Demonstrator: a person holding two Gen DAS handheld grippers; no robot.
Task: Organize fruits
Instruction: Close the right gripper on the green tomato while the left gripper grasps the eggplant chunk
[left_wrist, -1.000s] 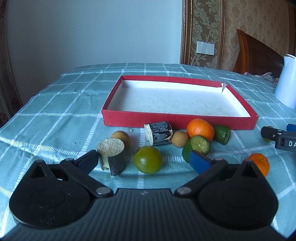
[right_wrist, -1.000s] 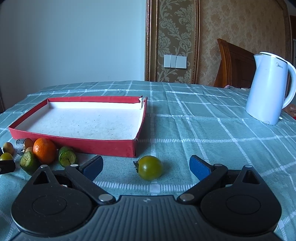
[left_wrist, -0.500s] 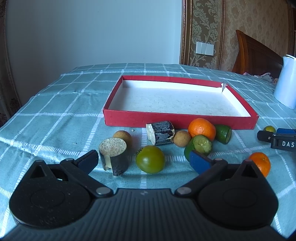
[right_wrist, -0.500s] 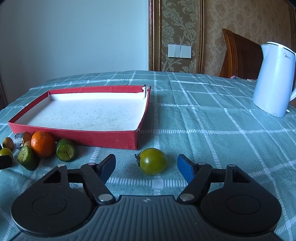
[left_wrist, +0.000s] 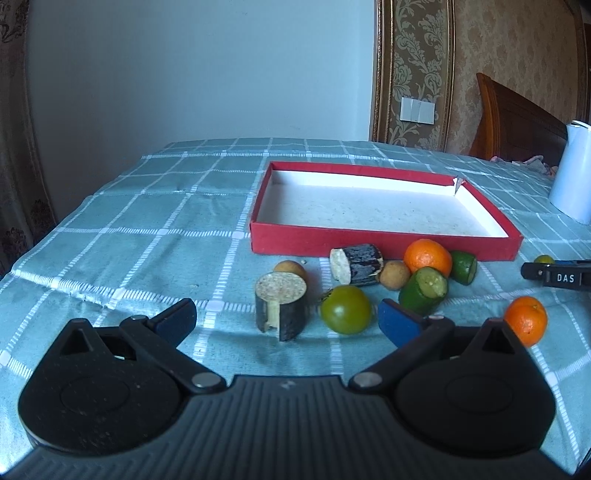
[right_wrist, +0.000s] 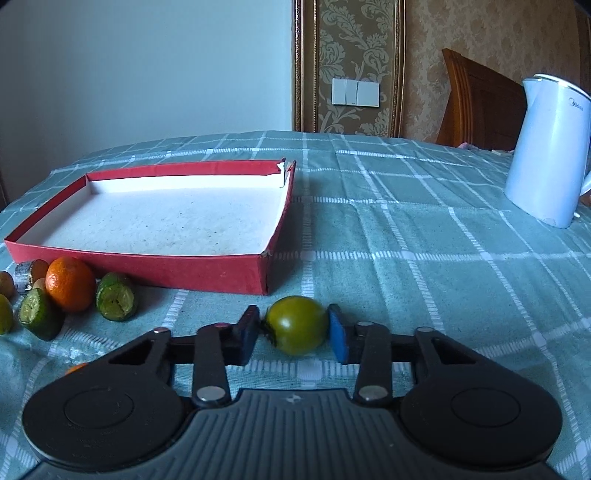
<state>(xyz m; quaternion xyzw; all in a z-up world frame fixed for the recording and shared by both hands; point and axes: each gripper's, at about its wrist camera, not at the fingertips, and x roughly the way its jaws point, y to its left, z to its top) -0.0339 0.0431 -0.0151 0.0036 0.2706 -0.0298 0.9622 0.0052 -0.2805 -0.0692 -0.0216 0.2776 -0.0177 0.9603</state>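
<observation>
In the right wrist view my right gripper (right_wrist: 293, 334) has its jaws closing on a green tomato (right_wrist: 297, 325) that rests on the cloth, and the blue pads touch its two sides. The red box (right_wrist: 207, 273) lies empty behind it to the left. My left gripper (left_wrist: 286, 319) stands open over the fruit pile, with an upright cut cane piece (left_wrist: 280, 310) and a second green tomato (left_wrist: 345, 309) between its fingers, untouched. Beyond them lie a cane piece (left_wrist: 356, 258), an orange (left_wrist: 427, 257), two longans and green cut fruits.
A small orange (left_wrist: 526, 321) sits alone at the right of the left wrist view. A white kettle (right_wrist: 546, 151) stands at the far right on the checked tablecloth (right_wrist: 406, 240). A wooden headboard rises behind the table, and the cloth's left edge drops off near the curtain.
The right jaws have gone from wide apart to closed around the green tomato. The left gripper has shifted left, so the fruit pile now sits more to the right in its view.
</observation>
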